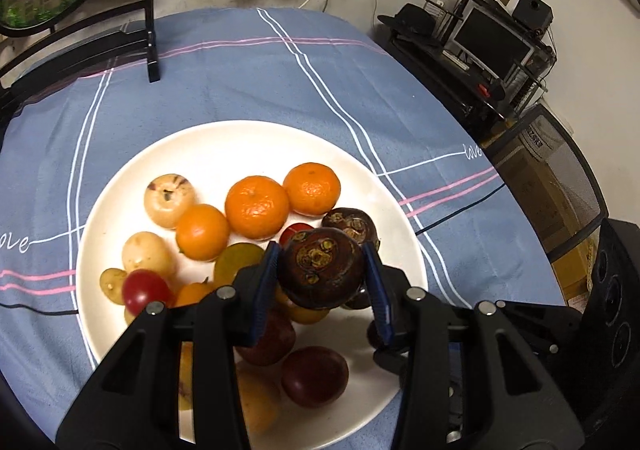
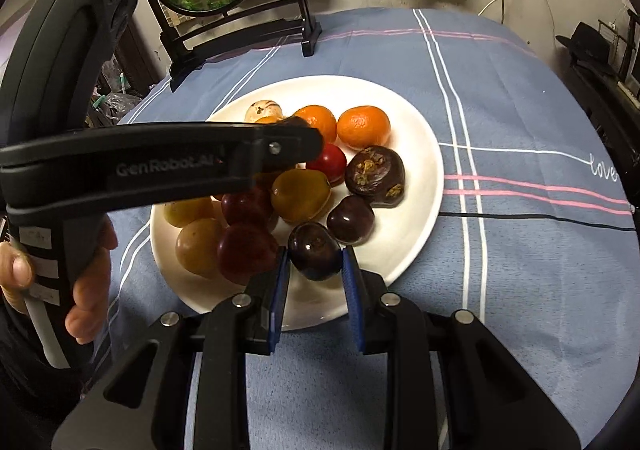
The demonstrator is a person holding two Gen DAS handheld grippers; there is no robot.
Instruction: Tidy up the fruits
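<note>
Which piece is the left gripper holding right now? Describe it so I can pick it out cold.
Start at the white plate on the blue plaid tablecloth. Above its right half, the left gripper clamps a water chestnut between its blue pads. It is dark brown and squat with a rough, yellowish scarred top, unlike the smooth dark red fruits below; a twin chestnut lies just behind on the plate.

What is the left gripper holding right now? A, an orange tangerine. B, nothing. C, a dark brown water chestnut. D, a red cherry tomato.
C: the left gripper has its blue fingers closed on a dark brown water chestnut above the white plate.
</note>
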